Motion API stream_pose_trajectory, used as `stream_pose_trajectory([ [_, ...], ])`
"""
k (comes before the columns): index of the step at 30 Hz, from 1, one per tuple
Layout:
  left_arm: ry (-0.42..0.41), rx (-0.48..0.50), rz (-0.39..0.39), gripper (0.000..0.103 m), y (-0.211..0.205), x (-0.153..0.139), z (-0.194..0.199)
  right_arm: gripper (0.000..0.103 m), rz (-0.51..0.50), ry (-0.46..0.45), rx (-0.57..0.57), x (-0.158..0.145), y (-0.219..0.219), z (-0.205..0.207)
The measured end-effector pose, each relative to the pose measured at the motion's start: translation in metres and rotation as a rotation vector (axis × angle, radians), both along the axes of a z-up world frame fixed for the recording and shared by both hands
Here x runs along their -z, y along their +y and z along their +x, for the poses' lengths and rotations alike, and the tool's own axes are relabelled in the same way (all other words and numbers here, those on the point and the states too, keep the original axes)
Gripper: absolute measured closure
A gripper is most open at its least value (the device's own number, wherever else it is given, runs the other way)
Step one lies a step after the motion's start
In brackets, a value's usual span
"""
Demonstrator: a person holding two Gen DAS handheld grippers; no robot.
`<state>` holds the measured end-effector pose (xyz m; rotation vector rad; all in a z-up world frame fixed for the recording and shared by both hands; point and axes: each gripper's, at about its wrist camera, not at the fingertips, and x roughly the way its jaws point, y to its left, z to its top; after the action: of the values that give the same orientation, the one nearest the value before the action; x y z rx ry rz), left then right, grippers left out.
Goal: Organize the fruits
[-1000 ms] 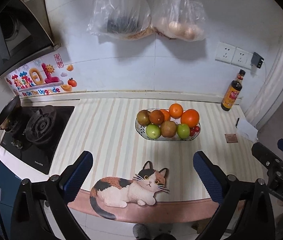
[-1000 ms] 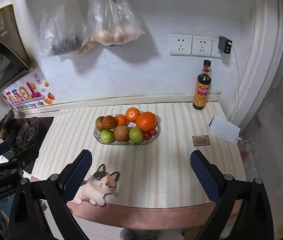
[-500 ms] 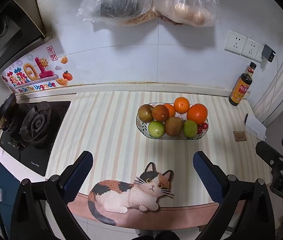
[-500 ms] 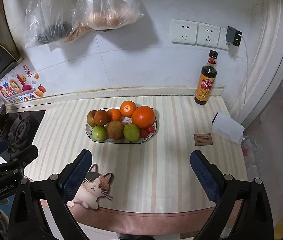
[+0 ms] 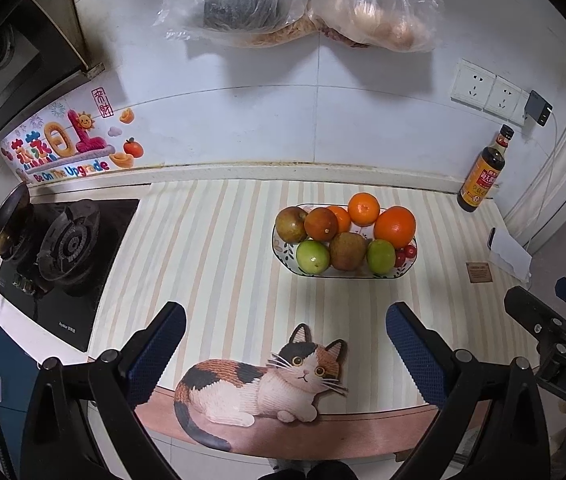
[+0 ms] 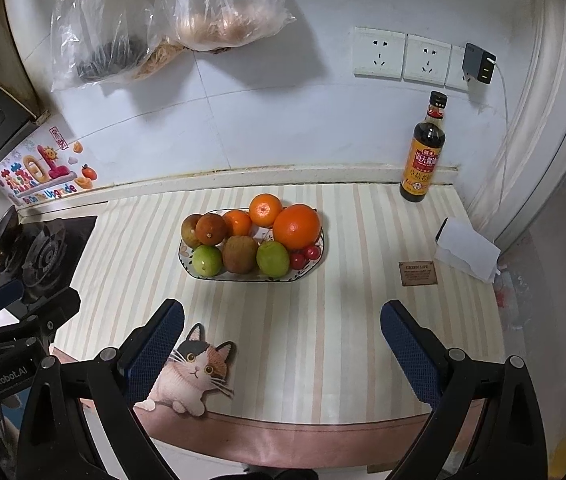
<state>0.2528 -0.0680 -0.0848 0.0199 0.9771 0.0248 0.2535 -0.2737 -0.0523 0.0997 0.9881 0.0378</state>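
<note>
Currently both the left gripper (image 5: 285, 354) and the right gripper (image 6: 281, 350) are hovering wide open and empty, with the fruit bowl (image 6: 219, 275) lying farther ahead, its long axis running left-right, somewhat nearer the right gripper.

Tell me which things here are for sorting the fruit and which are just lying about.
For the job:
bowl
big orange
limes
kiwi
cherries
left tongs, right tongs, both open, holding nothing

Lying about:
sauce bottle
stove
hanging bags
charger
tissues
</note>
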Motion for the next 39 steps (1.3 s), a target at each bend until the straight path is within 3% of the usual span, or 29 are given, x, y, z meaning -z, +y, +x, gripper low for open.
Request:
stream_pose_trajectory([
  [39,-0.011,0.002,-0.01,0.0,0.006,-0.007,-0.018,0.002,-0.011,-0.002,-0.023,-0.007,0.012,-0.018],
])
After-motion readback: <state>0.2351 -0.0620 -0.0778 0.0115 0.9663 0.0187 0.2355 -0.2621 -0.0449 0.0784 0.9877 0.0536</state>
